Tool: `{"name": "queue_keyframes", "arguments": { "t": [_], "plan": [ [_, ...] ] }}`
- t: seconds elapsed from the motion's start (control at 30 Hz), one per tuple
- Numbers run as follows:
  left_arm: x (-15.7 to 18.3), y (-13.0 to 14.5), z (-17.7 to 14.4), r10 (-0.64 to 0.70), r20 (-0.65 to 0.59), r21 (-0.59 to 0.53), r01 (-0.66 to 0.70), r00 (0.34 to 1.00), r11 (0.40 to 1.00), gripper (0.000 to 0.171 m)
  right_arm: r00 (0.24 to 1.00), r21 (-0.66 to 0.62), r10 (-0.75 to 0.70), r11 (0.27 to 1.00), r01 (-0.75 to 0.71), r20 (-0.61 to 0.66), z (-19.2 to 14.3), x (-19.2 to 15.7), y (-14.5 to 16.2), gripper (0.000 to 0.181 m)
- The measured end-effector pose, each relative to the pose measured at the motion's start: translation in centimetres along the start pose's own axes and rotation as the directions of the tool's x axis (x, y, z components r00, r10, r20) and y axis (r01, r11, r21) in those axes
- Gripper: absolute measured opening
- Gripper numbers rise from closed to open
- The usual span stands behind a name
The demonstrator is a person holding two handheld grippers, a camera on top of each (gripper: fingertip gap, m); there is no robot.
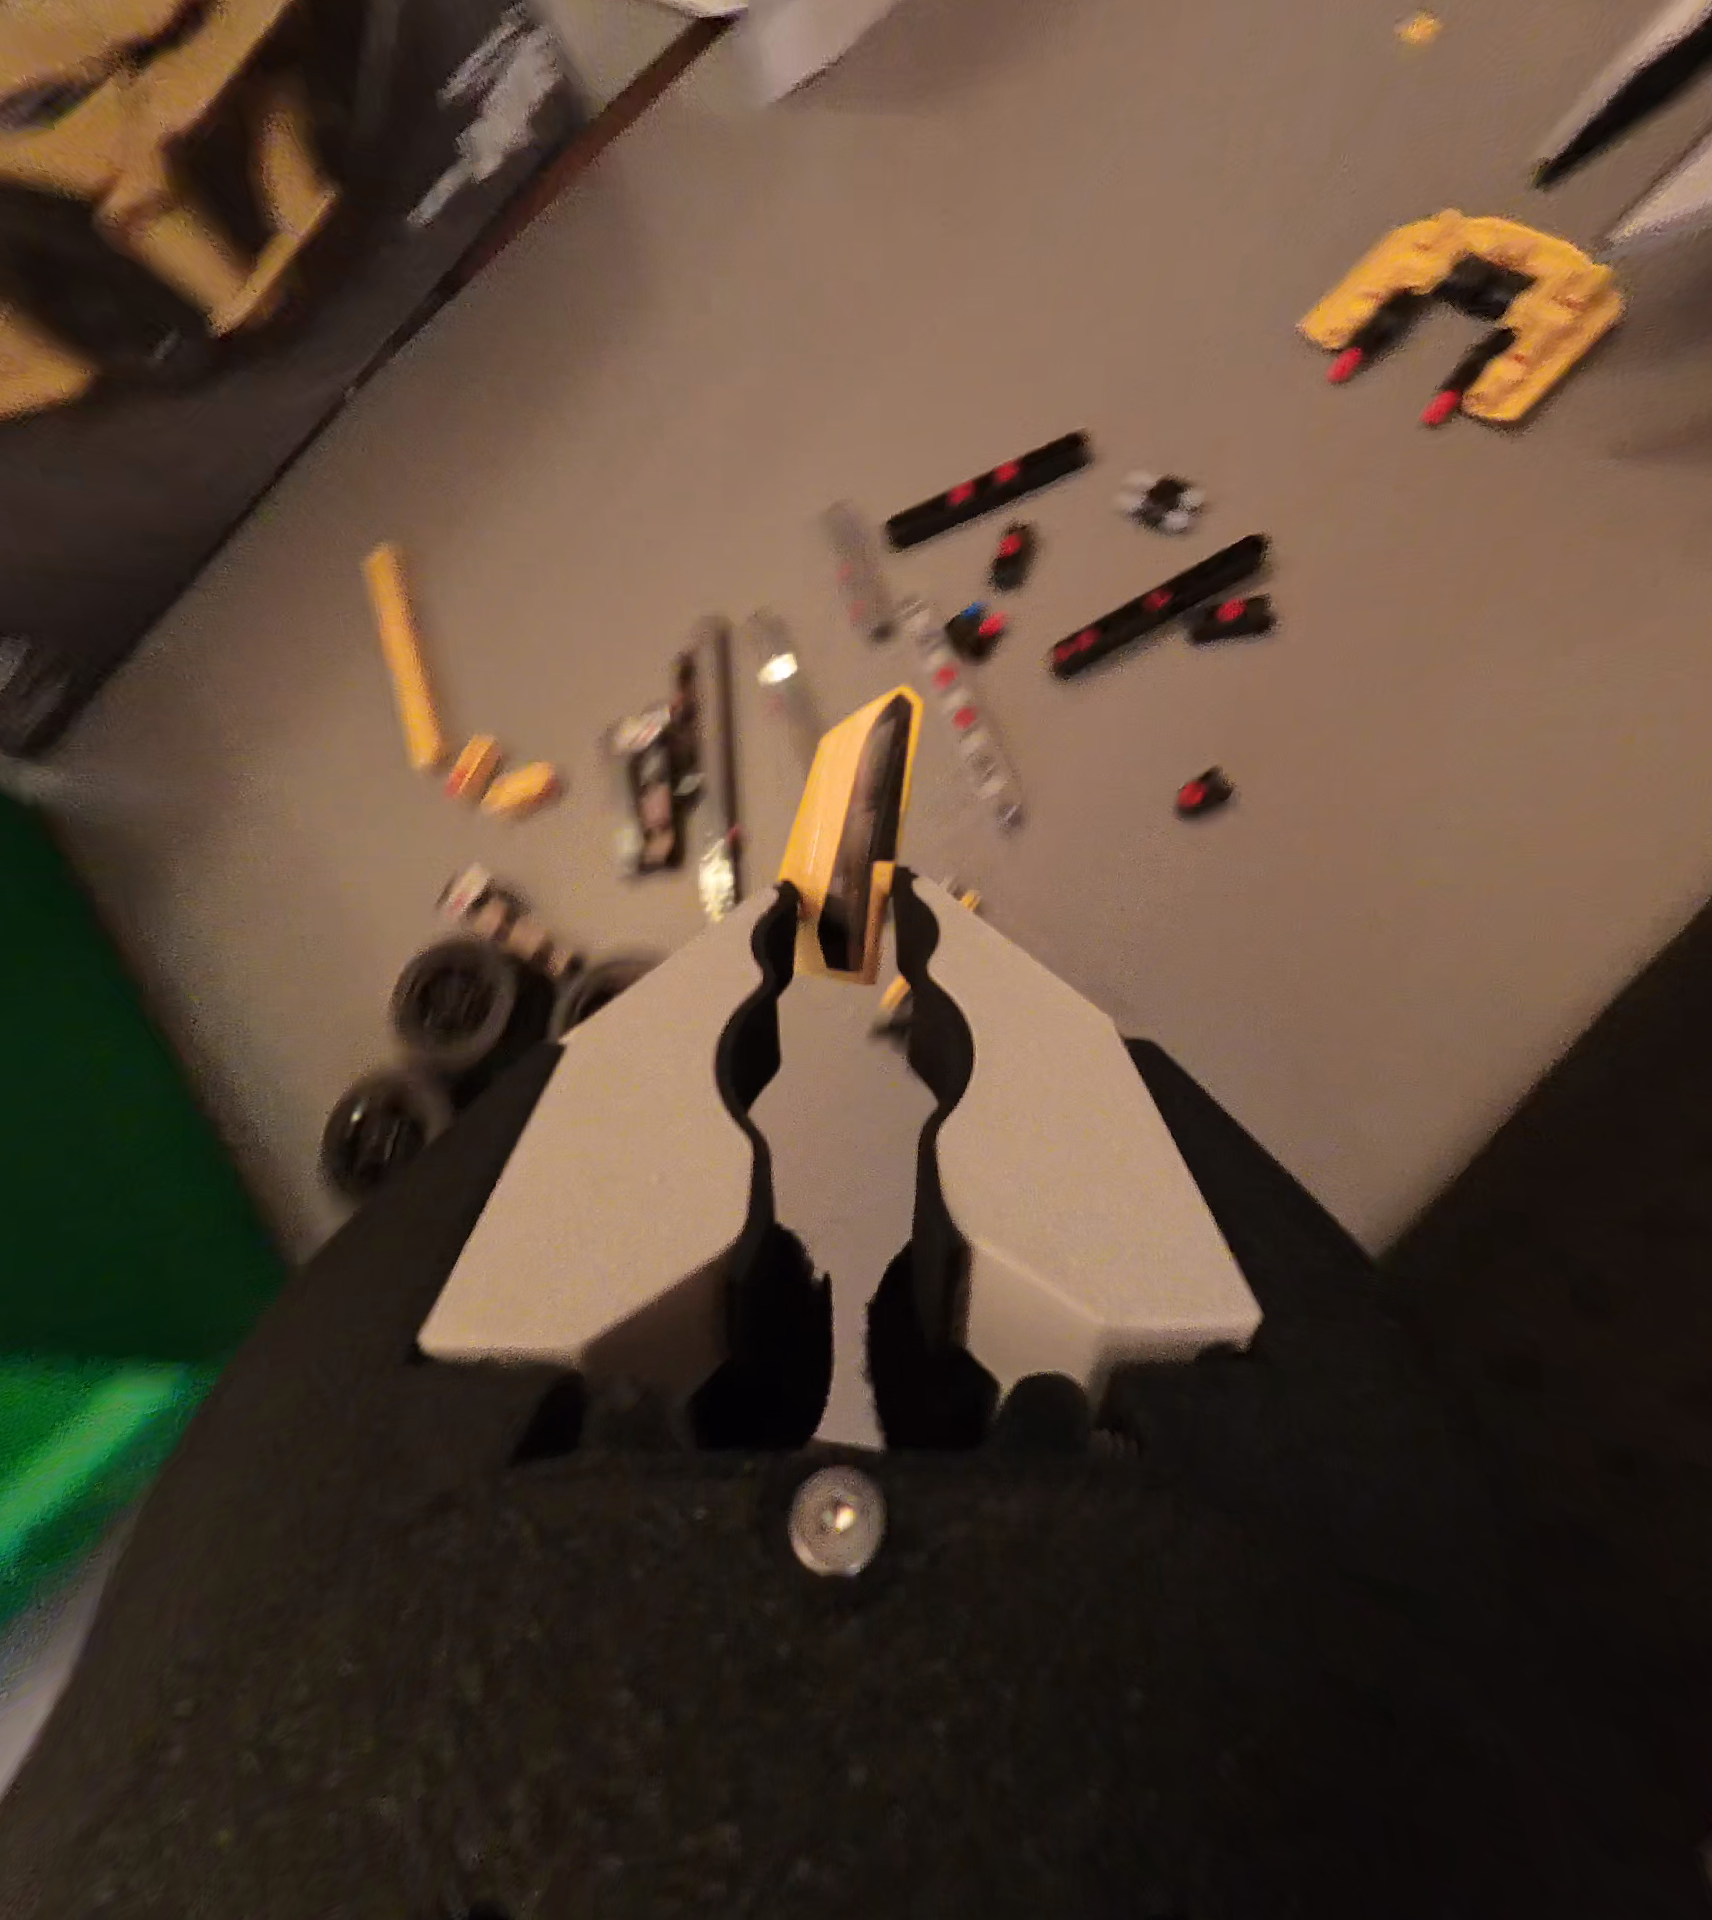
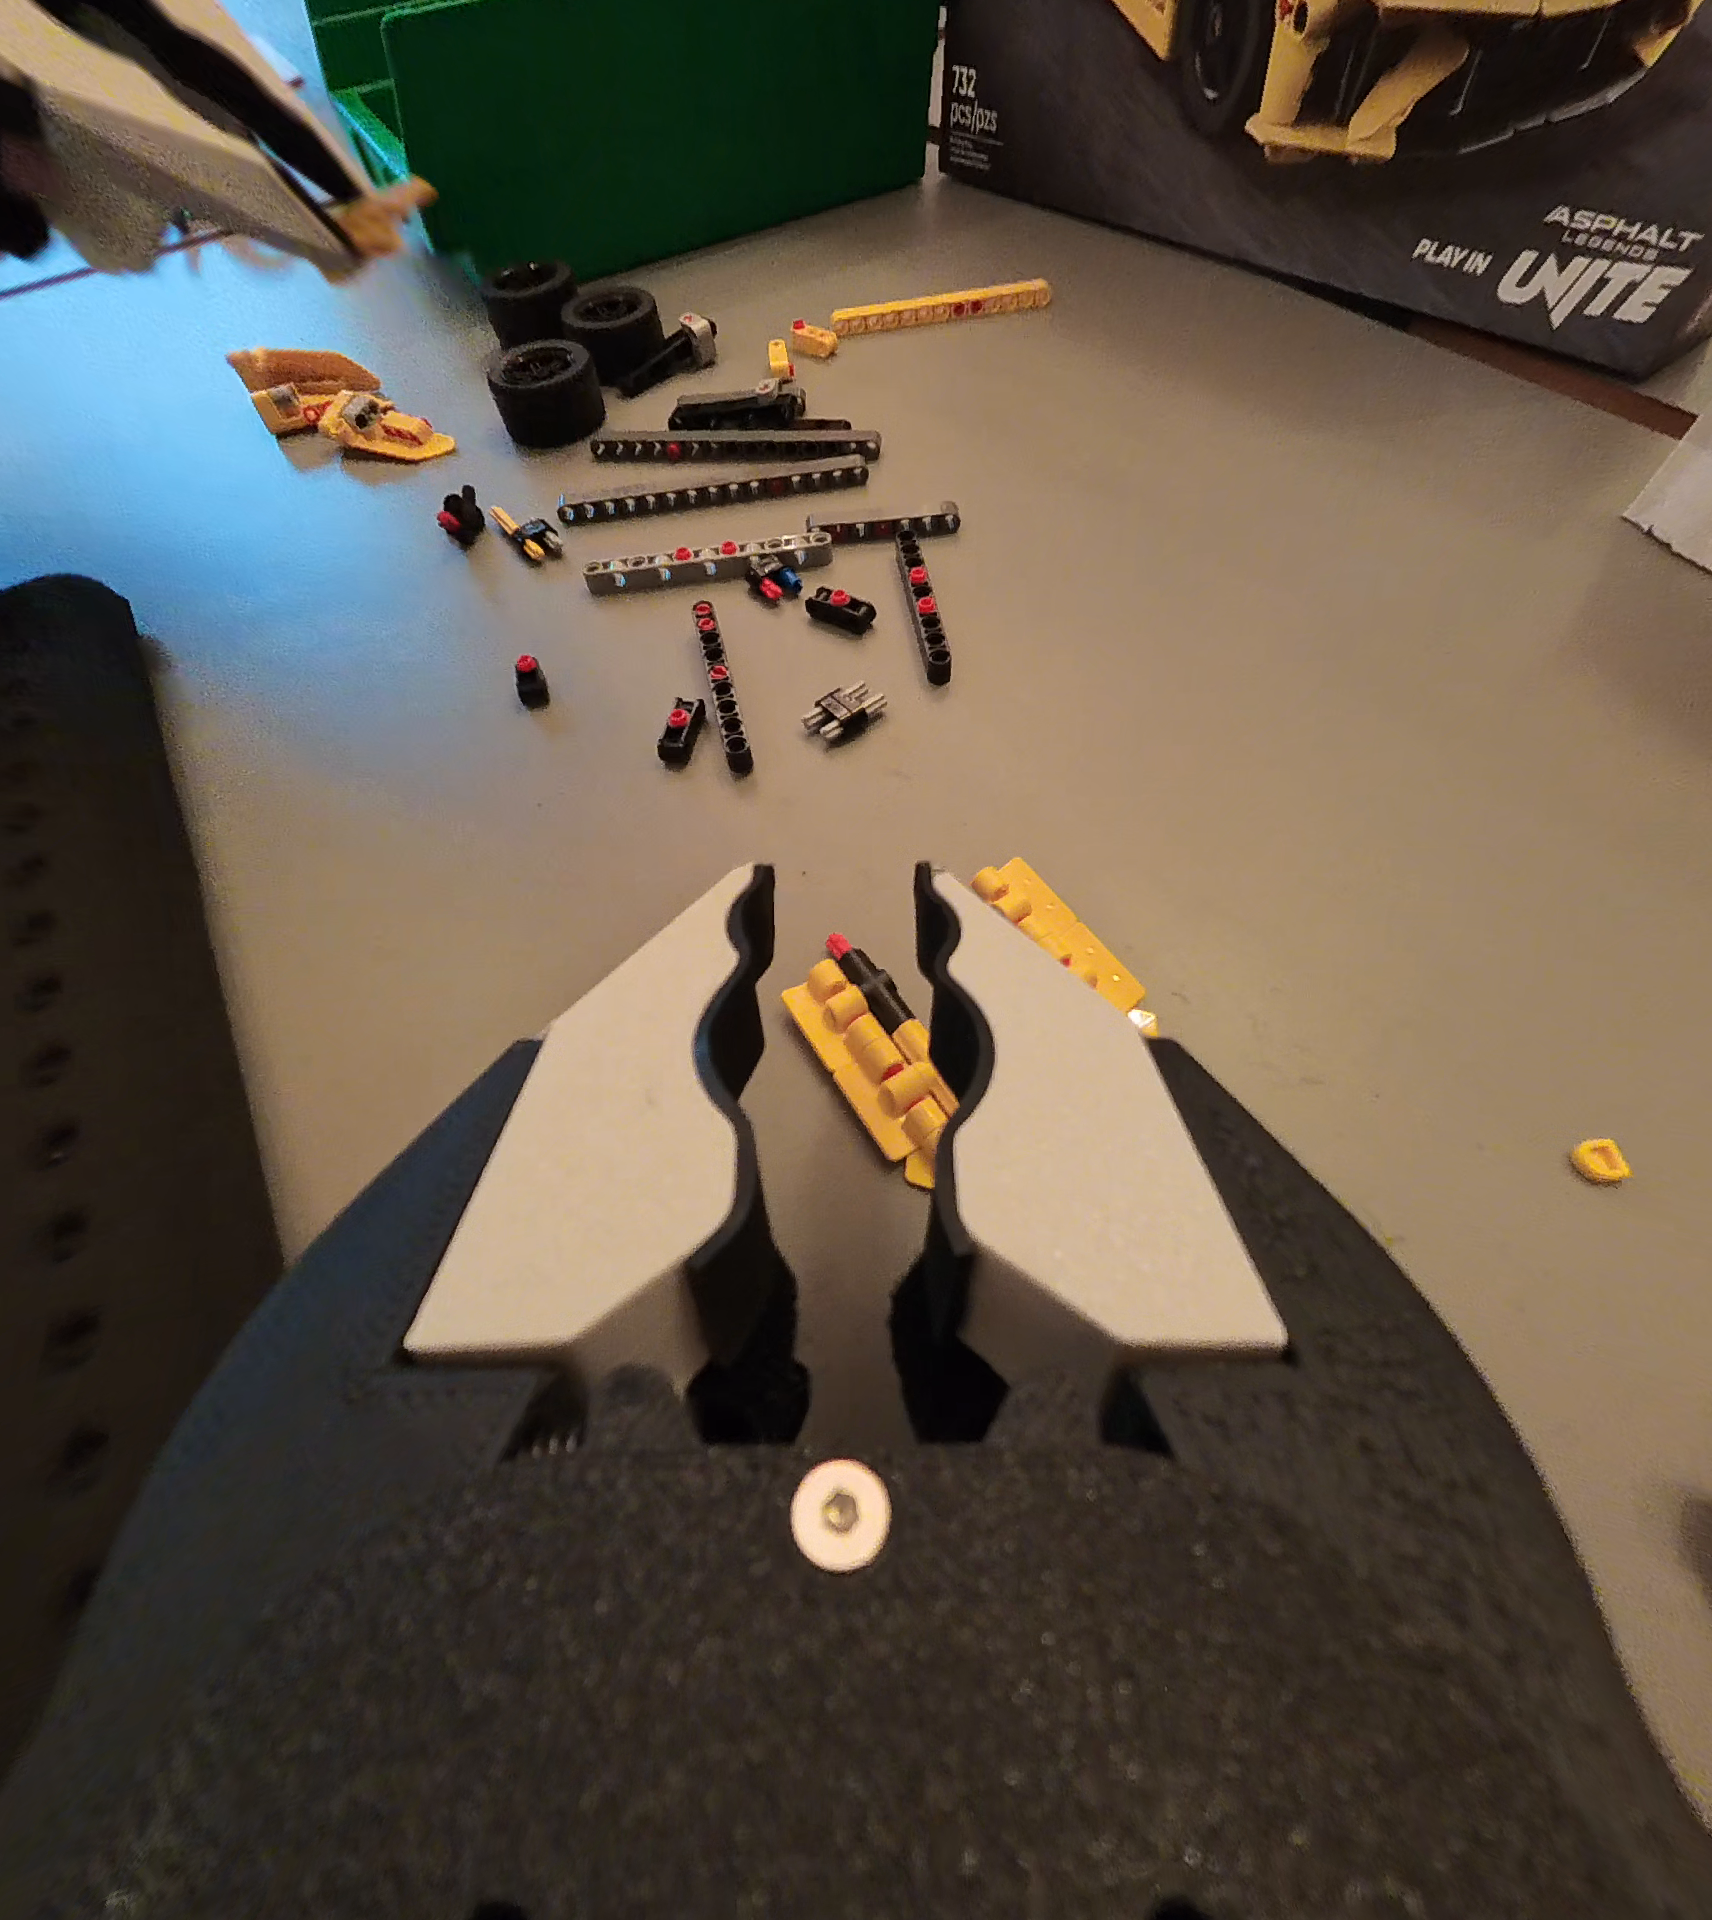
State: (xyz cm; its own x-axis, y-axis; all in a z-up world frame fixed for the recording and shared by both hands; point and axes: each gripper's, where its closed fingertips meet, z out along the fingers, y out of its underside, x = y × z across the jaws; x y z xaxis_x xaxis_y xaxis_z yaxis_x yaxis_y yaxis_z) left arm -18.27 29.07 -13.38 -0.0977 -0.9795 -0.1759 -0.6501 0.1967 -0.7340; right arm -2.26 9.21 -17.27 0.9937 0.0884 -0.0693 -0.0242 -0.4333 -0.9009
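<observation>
Your left gripper point(image 1: 836, 899) pinches a yellow and black piece point(image 1: 857, 821). Your right gripper point(image 2: 844, 883) is open over a yellow part point(image 2: 867, 1049). The dark box point(image 2: 1351, 197) with white writing stands on the grey table point(image 2: 1299, 727).

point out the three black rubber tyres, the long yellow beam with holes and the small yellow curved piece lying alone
three black rubber tyres point(image 2: 545, 390), right wrist view, tread of the nearest tyre
long yellow beam with holes point(image 2: 940, 304), right wrist view, middle of its length
small yellow curved piece point(image 2: 1600, 1161), right wrist view, its top face

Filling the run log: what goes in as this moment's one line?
left gripper: shut on yellow panel | right gripper: open over yellow assembly
</observation>
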Motion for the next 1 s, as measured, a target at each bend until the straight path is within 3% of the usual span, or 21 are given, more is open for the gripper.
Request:
{"name": "queue_keyframes", "arguments": {
  "t": [0.07, 0.2, 0.37, 0.57, 0.67, 0.83, 1.0],
  "plan": [
    [-2.9, 3.8, -2.8, -0.119, 0.042, -0.041, 0.121, 0.992, 0.992, 0.018, 1.0, -0.006, 0.001, 1.0, -0.001, 0.0, 0.1, 0.0, 0.1, 0.027],
    [-8.4, 12.4, -7.1, -0.298, 0.269, -0.143, 0.344, 0.916, 0.928, 0.018, 1.0, -0.024, -0.003, 1.0, 0.003, -0.01, 0.3, 0.2, 0.4, 0.027],
    [-9.7, 16.1, -7.6, -0.444, 0.305, -0.123, 0.497, 0.843, 0.859, 0.018, 0.999, -0.025, -0.016, 1.0, 0.015, -0.046, 0.3, 0.8, 0.5, 0.031],
    [-9.1, 16.2, -5.2, -0.465, 0.221, -0.138, 0.5, 0.857, 0.855, 0.018, 0.987, 0.032, -0.073, 0.996, 0.078, -0.141, -0.9, 2.3, -0.6, 0.044],
    [-9.0, 16.3, -4.5, -0.462, 0.208, -0.161, 0.496, 0.862, 0.853, 0.019, 0.963, -0.023, -0.171, 0.985, 0.169, -0.206, -2.2, 4.0, -0.1, 0.047],
    [-8.9, 15.5, -4.2, -0.486, 0.17, -0.138, 0.509, 0.857, 0.849, 0.025, 0.971, -0.126, -0.237, 0.965, 0.231, -0.04, -2.7, 3.0, 2.8, 0.058],
    [-9.7, 13.1, -5.4, -0.419, 0.25, -0.112, 0.456, 0.873, 0.883, 0.029, 0.968, -0.16, -0.246, 0.954, 0.252, 0.055, -2.1, 1.3, 3.4, 0.057]
  ]
}}
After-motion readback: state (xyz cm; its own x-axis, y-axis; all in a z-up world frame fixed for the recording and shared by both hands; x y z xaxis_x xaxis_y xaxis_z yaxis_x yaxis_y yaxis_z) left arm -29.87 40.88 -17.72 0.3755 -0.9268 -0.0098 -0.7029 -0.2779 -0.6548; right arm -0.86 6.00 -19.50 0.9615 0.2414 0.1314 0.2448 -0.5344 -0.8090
